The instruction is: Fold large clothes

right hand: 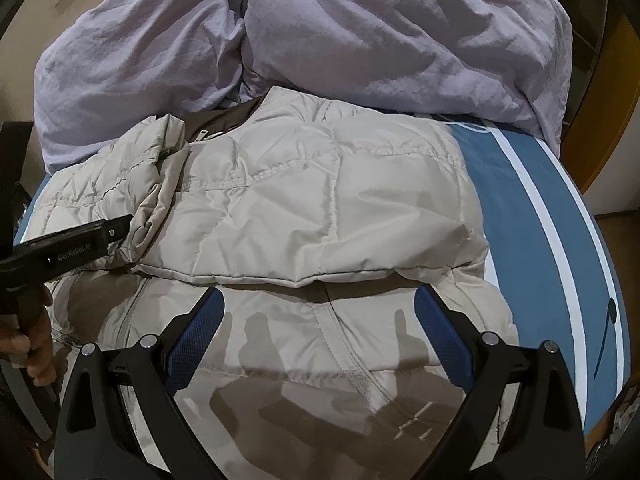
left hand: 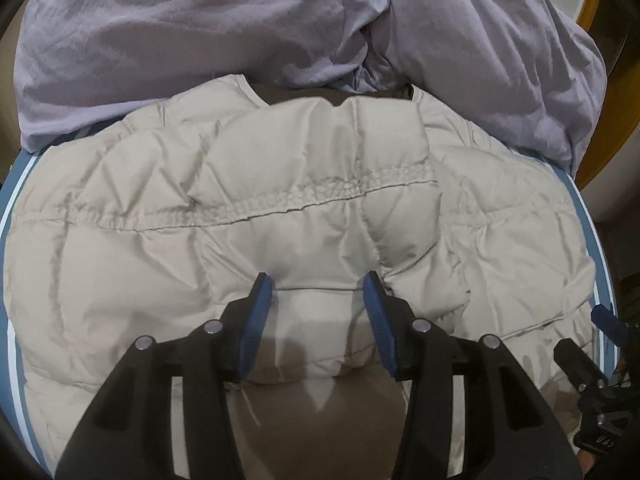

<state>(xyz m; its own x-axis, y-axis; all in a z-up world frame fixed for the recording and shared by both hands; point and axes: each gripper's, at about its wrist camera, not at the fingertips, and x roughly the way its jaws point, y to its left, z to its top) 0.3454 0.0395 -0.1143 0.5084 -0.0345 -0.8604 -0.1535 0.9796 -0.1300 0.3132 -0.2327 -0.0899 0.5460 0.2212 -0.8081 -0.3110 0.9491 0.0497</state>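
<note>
On the blue bed sheet (right hand: 516, 184) with its white stripes, I see the beige puffer jacket (left hand: 280, 216) lying spread flat, partly folded, one quilted panel laid over the rest of it. Its far edge lies against the rumpled lilac duvet (left hand: 160, 32) heaped at the back of the bed.

My left gripper (left hand: 318, 286) hovers low over the near part of the jacket, blue pads spread apart with a puff of fabric bulging up between them. From this angle I can't quite tell whether the pads touch the cloth; nothing is pinched.

My right gripper (right hand: 316, 300) sits over the jacket's near edge with its jaws wide apart, gripping nothing, its shadow falling across the fabric just below the folded panel's hem. In the right wrist view I see the left tool reaching in from the left side over a bunched sleeve (right hand: 136, 168), with the left hand (right hand: 36, 340) wrapped around its handle.
</note>
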